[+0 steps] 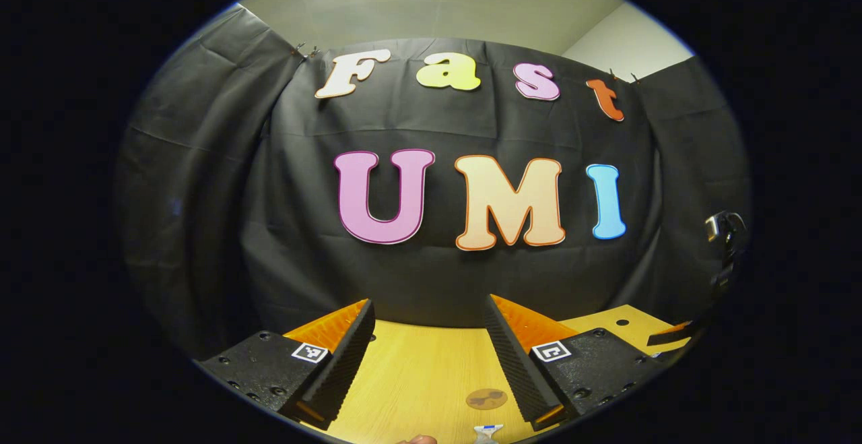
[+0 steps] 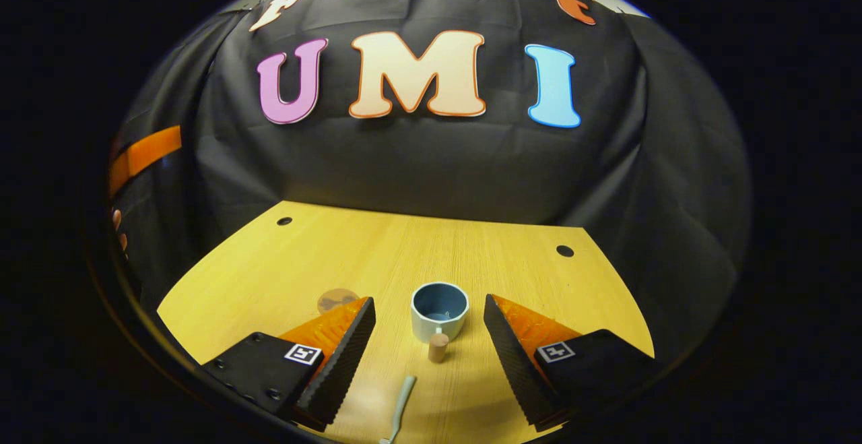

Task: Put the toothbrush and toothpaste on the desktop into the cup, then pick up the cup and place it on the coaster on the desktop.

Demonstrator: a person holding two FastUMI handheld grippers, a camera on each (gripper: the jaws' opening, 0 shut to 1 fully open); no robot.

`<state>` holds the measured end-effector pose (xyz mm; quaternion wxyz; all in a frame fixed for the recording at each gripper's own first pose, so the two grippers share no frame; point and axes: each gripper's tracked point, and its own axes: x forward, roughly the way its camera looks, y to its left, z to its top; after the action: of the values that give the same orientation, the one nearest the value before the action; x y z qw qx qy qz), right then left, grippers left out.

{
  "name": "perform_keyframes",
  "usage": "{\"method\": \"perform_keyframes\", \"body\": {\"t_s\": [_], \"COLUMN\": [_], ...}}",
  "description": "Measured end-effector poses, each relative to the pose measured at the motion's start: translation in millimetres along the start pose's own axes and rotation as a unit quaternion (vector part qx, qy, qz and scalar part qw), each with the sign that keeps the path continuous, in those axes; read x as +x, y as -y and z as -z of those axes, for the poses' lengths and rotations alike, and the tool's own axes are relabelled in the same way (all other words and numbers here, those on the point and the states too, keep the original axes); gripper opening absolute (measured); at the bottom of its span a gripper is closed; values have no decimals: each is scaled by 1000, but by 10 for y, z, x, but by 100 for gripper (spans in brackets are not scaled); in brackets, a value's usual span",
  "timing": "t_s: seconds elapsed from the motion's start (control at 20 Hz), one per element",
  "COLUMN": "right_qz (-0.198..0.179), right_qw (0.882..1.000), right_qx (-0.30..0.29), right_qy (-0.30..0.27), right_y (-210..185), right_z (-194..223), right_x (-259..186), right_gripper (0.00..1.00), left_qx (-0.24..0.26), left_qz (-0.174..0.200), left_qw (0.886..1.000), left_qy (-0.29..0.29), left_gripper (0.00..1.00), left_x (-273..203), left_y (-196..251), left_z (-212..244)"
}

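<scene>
Black cloth walls back a yellow wood counter [image 2: 377, 255] with two holes. The cup [image 2: 439, 309] stands at 12 o'clock from the released right claw [image 2: 428, 356], the toothbrush [image 2: 401, 400] at 6, the coaster [image 2: 335, 300] at 10. The left claw [image 1: 428, 356] is released above the counter.

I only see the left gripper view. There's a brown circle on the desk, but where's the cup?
Observer: The cup stands upright on the desk, just ahead of the open right tool.
Operator: Is anything in it?
Observer: No, it looks empty inside.
Operator: Where's the toothbrush?
Observer: The toothbrush lies flat on the desk between the right tool's fingers, nearer the camera than the cup.
</scene>
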<state>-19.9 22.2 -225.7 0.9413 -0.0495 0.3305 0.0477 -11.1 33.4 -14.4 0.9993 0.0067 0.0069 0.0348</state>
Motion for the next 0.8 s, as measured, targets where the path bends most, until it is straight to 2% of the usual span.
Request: {"method": "perform_keyframes", "body": {"t_s": [0.3,0.45,0.8], "right_qz": [-28,-39,-47], "right_qw": [993,983,961], "right_qx": [4,-5,-5], "right_qy": [-111,-182,-274], "right_y": [-136,-203,-234], "right_z": [492,845,1364], "right_x": [120,166,278], "right_gripper": [100,100,100], "left_qx": [-2,-6,-6], "left_qz": [-15,-22,-28], "left_qw": [1000,1000,999], "left_qy": [-8,-17,-29], "left_gripper": [93,94,94], "left_x": [-8,-5,33], "left_y": [-121,-160,-191], "left_z": [75,144,234]}}
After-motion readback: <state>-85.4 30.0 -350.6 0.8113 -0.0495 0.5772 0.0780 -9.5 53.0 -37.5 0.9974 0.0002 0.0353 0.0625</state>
